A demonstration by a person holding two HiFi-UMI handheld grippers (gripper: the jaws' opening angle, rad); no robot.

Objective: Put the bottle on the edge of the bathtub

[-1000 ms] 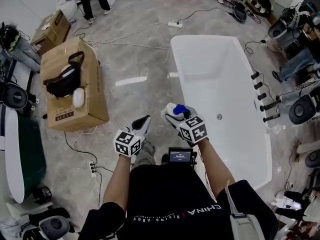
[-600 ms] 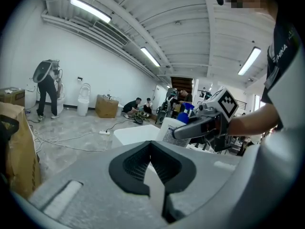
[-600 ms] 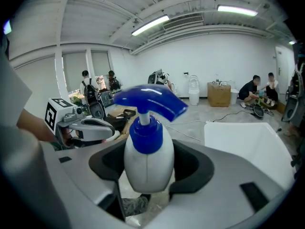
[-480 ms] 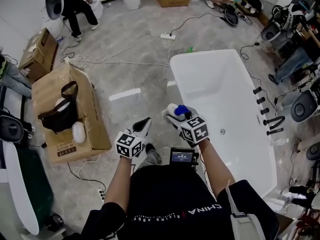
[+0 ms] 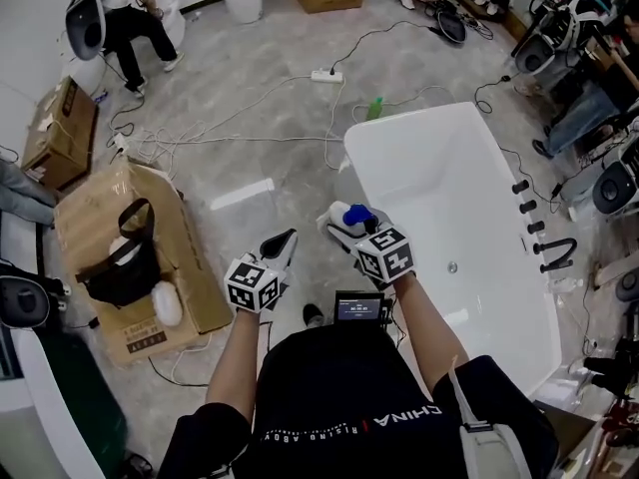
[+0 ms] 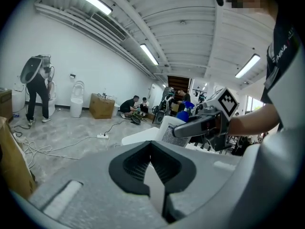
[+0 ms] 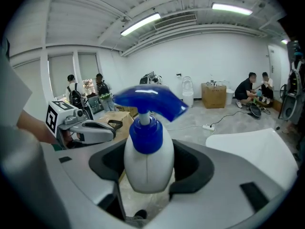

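Observation:
A white bottle with a blue pump head (image 7: 147,161) stands upright between the jaws of my right gripper (image 7: 147,178), which is shut on its body. In the head view this bottle (image 5: 351,218) hangs over the floor just left of the white bathtub's near-left rim (image 5: 351,163). My left gripper (image 5: 283,242) is beside it to the left, shut and holding nothing. From the left gripper view (image 6: 155,185) the right gripper (image 6: 205,123) shows ahead to the right, with the bathtub (image 6: 143,135) behind it.
A cardboard box with a black bag (image 5: 120,257) stands at the left. A power strip and cables (image 5: 324,76) cross the floor ahead. A green bottle (image 5: 375,108) sits by the tub's far corner. Black fittings (image 5: 529,213) line the tub's right side. People are at the far wall.
The tub, box and floor have slid down and left in the head view as the person moves. Both grippers keep the same stance, the bottle staying in the right one.

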